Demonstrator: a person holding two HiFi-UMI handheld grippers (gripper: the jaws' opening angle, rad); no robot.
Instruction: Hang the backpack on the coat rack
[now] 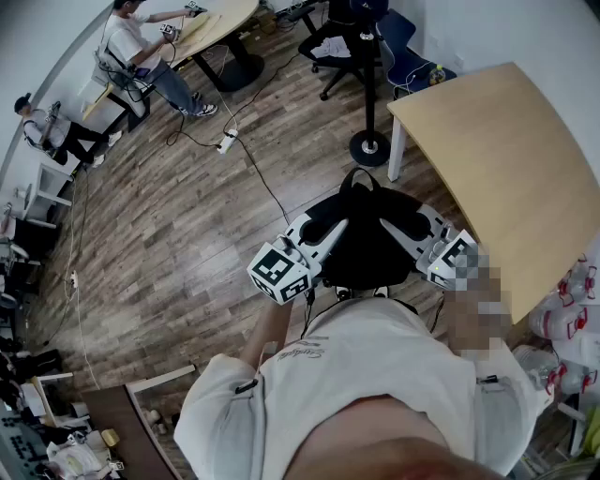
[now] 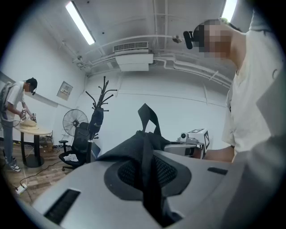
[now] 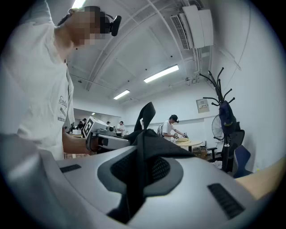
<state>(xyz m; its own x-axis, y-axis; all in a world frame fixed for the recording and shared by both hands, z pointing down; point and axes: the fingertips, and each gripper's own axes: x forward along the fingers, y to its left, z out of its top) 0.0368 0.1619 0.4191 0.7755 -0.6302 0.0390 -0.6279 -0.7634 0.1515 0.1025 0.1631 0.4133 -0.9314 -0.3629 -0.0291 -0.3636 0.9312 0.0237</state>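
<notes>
I hold the black backpack (image 1: pixel 367 246) up between both grippers, close to my chest. In the head view my left gripper (image 1: pixel 330 232) grips its left side and my right gripper (image 1: pixel 397 230) its right side. In the left gripper view the left gripper (image 2: pixel 145 172) is shut on a fold of black backpack fabric (image 2: pixel 134 147), with the top loop (image 2: pixel 149 117) standing above. In the right gripper view the right gripper (image 3: pixel 140 172) is shut on the same fabric (image 3: pixel 154 143). The coat rack (image 1: pixel 370 103) stands ahead on a round base, a dark bag (image 2: pixel 96 120) hanging from it.
A light wooden table (image 1: pixel 511 159) is just right of the rack. A black office chair (image 1: pixel 345 47) and a blue chair stand behind it. A standing fan (image 2: pixel 74 121) is left of the rack. Cables and a power strip (image 1: pixel 226 142) lie on the wood floor. People work at a far table (image 1: pixel 211 28).
</notes>
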